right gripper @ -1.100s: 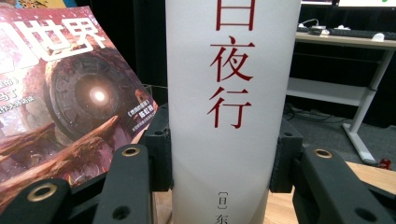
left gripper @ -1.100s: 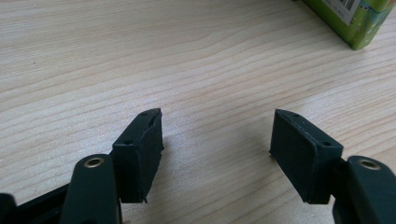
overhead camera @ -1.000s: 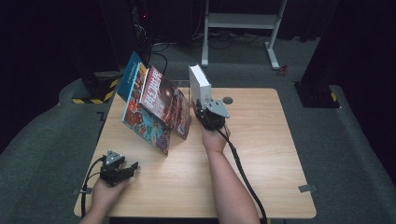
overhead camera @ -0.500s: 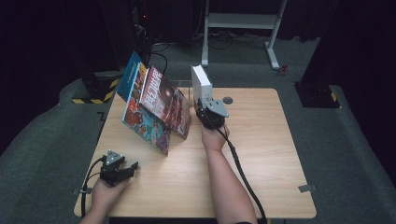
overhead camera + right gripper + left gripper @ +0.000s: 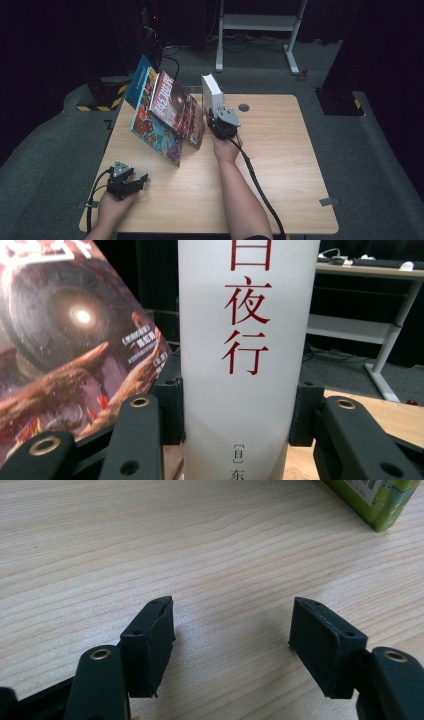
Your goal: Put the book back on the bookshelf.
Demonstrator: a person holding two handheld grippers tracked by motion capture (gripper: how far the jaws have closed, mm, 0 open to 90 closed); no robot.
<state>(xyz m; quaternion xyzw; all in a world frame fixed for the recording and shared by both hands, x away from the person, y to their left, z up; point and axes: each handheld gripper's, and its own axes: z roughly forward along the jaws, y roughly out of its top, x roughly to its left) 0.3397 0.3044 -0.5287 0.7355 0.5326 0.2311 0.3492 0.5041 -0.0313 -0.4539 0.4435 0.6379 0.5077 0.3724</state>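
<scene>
1. The white book (image 5: 247, 355) stands upright on the desk (image 5: 280, 165), its spine clamped between the right claw's (image 5: 218, 121) jaws.
2. Just left of that claw, a red-covered book (image 5: 177, 107) leans.
3. The left claw (image 5: 232, 645) rests gaping wide, holding nothing, well apart.

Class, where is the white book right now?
In the high view the white book stands upright at the table's far middle, clamped by the right gripper, just right of the leaning books.

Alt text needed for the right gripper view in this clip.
The right gripper clamps the spine of an upright white book with red characters, one black jaw on each side. A leaning book with a dark red cover stands to its left.
</scene>
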